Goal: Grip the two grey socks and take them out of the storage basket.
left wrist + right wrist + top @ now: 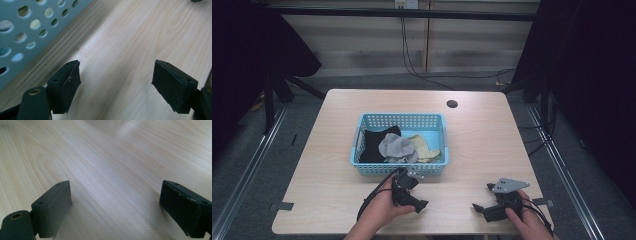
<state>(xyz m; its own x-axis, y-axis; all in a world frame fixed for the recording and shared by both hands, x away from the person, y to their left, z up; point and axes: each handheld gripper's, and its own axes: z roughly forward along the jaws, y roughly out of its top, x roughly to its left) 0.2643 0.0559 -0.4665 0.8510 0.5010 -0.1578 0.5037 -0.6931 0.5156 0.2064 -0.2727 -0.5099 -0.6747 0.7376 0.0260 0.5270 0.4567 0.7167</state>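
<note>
Basket: light blue, walls patterned with round holes; inside it, black cloth at 9 o'clock; grey cloth at centre; pale yellow cloth at 3 o'clock; table: pale wood, fine grain streaks; left gripper and right gripper: black; right one topped by grey plate.

A light blue plastic basket with perforated walls sits upright at the middle of the table. Inside it, a black cloth lies crumpled toward 9 o'clock, a grey cloth is bunched at the centre, overlapping the black one, and a pale yellow cloth lies toward 3 o'clock, touching the grey one. In the left gripper view the basket's holed wall stands at 10 o'clock.
</note>
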